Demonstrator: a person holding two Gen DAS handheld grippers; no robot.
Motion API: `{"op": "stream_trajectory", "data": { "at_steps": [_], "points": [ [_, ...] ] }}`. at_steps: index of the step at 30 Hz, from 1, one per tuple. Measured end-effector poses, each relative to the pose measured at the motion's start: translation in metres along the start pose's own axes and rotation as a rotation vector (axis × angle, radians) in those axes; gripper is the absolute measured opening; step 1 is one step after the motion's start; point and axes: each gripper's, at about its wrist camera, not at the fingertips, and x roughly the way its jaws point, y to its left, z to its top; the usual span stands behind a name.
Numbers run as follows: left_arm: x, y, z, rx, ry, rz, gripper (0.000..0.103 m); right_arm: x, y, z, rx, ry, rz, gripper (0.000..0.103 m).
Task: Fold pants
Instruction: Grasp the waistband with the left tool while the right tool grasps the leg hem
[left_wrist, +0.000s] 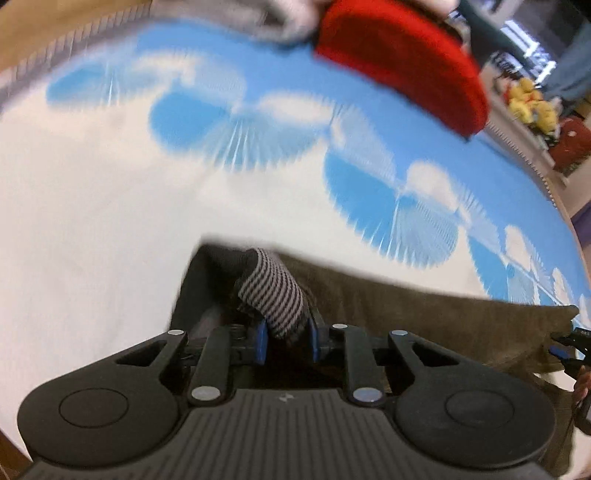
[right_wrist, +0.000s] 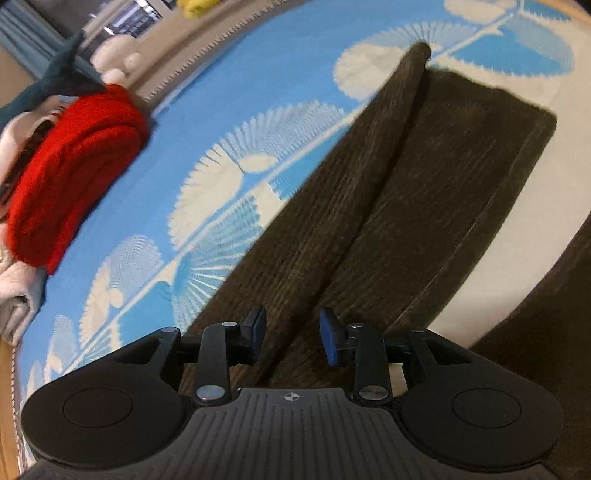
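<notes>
Dark brown corduroy pants (right_wrist: 424, 184) lie on a blue and white patterned cloth (right_wrist: 229, 122), both legs stretched away from me in the right wrist view. My right gripper (right_wrist: 291, 336) is open, its blue pads on either side of the near end of one leg. My left gripper (left_wrist: 286, 338) is shut on the pants' waistband (left_wrist: 273, 295), where a striped lining shows between the pads. The brown fabric (left_wrist: 424, 306) runs off to the right in the left wrist view. The other gripper's tip (left_wrist: 569, 347) shows at that view's right edge.
A folded red garment (right_wrist: 70, 173) lies on pale clothes (right_wrist: 14, 291) at the left of the cloth; it also shows in the left wrist view (left_wrist: 402, 62). Yellow plush toys (left_wrist: 532, 103) and a dark stuffed toy (right_wrist: 62, 77) sit beyond the cloth's edge.
</notes>
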Motion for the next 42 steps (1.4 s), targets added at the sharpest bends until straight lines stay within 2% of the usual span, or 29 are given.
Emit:
{"op": "stream_trajectory", "data": {
  "at_steps": [2,6,8,10,12,18,21,24,27,29,32,33,34,36,39,42],
  "points": [
    [-0.007,-0.007,0.004,0.027,-0.046,0.004,0.024,0.015,0.0,-0.001,0.026,0.021,-0.005,0.035],
    [-0.005,-0.01,0.008,0.017,-0.03,0.003,0.024,0.027,-0.003,0.0,0.093,0.007,-0.005,0.035],
    [-0.006,-0.009,0.009,0.023,-0.021,0.005,0.024,0.026,-0.003,0.002,0.117,-0.011,0.011,0.024],
    [-0.006,-0.008,0.009,0.027,-0.011,0.006,0.024,0.023,-0.003,0.003,0.116,-0.026,0.031,0.003],
    [-0.008,-0.005,0.006,0.029,0.002,0.006,0.024,0.016,-0.003,0.004,0.107,-0.048,0.049,0.003],
    [-0.011,0.01,0.002,-0.042,0.048,-0.007,0.023,-0.035,0.002,0.008,0.068,-0.099,0.09,0.002],
    [-0.018,0.018,-0.001,-0.066,0.059,-0.005,0.022,-0.075,0.006,0.002,-0.016,-0.107,0.09,0.002],
    [-0.032,0.026,-0.009,-0.049,0.056,0.007,0.021,-0.124,0.006,-0.016,-0.135,-0.108,0.093,0.002],
    [-0.04,0.043,-0.018,-0.046,0.086,0.027,0.021,-0.164,-0.011,-0.051,-0.203,-0.046,0.064,0.002],
    [-0.037,0.055,-0.024,-0.048,0.136,0.047,0.021,-0.174,-0.032,-0.078,-0.221,0.049,0.025,0.002],
    [-0.02,0.06,-0.031,-0.01,0.251,0.099,0.022,-0.165,-0.072,-0.113,-0.207,0.26,-0.001,0.003],
    [-0.016,0.061,-0.032,-0.011,0.276,0.106,0.023,-0.164,-0.082,-0.121,-0.212,0.287,-0.029,0.004],
    [-0.013,0.062,-0.032,-0.012,0.286,0.113,0.026,-0.165,-0.09,-0.124,-0.226,0.28,-0.059,0.007],
    [-0.01,0.063,-0.029,-0.031,0.297,0.122,0.028,-0.171,-0.111,-0.117,-0.208,0.222,-0.088,0.007],
    [-0.01,0.065,-0.028,-0.088,0.291,0.112,0.035,-0.192,-0.156,-0.087,-0.009,0.082,-0.111,0.007],
    [-0.006,0.061,-0.026,-0.074,0.305,0.134,0.037,-0.219,-0.202,-0.06,0.244,-0.078,-0.141,0.007]
  ]
}}
